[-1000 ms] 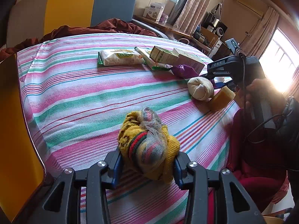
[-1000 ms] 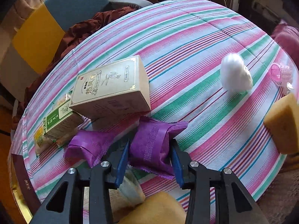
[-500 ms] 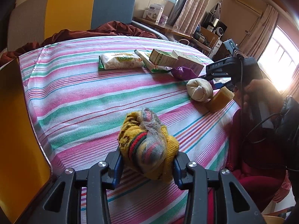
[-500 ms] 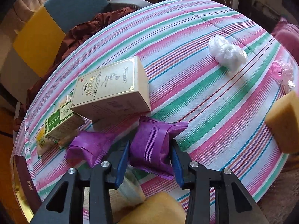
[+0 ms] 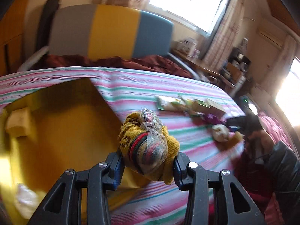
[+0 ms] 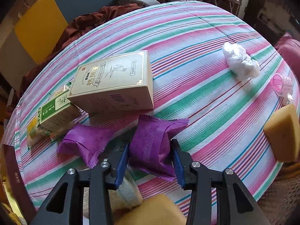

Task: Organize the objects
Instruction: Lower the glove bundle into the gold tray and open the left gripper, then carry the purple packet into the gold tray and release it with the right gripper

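Note:
My left gripper point(image 5: 148, 166) is shut on a yellow knitted sock bundle point(image 5: 148, 144) wrapped in clear netting, held above the striped tablecloth point(image 5: 142, 91) beside the open yellow box point(image 5: 65, 131). A sponge block point(image 5: 17, 121) lies inside that box at the left. My right gripper point(image 6: 150, 161) is shut on a purple snack packet point(image 6: 151, 144), low over the cloth. A second purple packet point(image 6: 84, 142) lies just left of it.
A beige carton point(image 6: 114, 82) and a green-labelled box point(image 6: 56, 114) lie behind the packets. A crumpled plastic bag point(image 6: 240, 60), pink roller point(image 6: 283, 84) and yellow sponge point(image 6: 283, 133) sit right. A sponge point(image 6: 155, 211) lies under the gripper. A striped chair point(image 5: 112, 33) stands beyond.
My left gripper has swung left and up with the sock bundle, bringing the yellow box into view. The right gripper has stayed put on the purple packet.

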`<state>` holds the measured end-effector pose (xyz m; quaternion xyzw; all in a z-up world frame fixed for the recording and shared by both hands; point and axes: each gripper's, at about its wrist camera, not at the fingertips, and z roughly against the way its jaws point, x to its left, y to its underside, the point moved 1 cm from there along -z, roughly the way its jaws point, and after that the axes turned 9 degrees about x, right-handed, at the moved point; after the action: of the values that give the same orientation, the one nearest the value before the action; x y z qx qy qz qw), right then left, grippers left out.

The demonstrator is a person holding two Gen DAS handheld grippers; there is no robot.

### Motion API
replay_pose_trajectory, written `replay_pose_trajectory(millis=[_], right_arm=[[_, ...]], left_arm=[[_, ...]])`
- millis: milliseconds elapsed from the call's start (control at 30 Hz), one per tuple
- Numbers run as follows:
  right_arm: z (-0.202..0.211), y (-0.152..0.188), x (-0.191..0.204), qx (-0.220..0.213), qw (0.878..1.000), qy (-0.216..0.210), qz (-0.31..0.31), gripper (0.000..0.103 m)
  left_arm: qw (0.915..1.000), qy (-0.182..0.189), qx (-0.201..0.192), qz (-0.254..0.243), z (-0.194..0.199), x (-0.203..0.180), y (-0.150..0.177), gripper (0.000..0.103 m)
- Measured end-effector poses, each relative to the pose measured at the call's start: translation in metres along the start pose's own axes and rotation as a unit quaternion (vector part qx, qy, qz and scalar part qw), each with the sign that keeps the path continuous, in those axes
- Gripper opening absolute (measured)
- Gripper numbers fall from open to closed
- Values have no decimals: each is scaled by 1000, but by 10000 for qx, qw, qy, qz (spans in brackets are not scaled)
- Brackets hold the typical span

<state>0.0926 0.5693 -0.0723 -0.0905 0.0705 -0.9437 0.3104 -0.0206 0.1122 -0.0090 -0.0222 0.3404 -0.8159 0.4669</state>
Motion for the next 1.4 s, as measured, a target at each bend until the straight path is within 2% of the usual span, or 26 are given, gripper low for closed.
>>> replay_pose_trajectory(millis=[133,300,533,633,733,833,1067,1233,1400], right_arm=[[-1,-1,2,-18,10000,40,43,45],[-2,-2,5,-44,9999,107,121,44],[-6,-5,11,-74,9997,165,164,44],[-4,-4,10,-84,9996,180,178,44],[-4,-4,10,-94,9996,189,187,44],[-3,-4,9,-99,9996,196,187,44],[4,-4,8,-231,9994,230,81,44],[34,0,9,-866,9962,-65,47,43],[78,18,37,-1489,9862,-489,533,43]], left_arm=[[9954,-840,-130,449,21,60,2,43],[9796,-1789,156,904,17,126,3,44],[9618,-2429,298,1223,9,170,5,53],[9597,-2505,294,1237,11,177,6,61],[9614,-2453,276,1220,12,177,8,63],[9595,-2536,205,1206,15,174,7,70],[9583,-2485,-91,1406,37,162,20,70],[9639,-2179,-97,1524,45,150,36,70],[9632,-2063,-204,1709,55,152,43,69]])
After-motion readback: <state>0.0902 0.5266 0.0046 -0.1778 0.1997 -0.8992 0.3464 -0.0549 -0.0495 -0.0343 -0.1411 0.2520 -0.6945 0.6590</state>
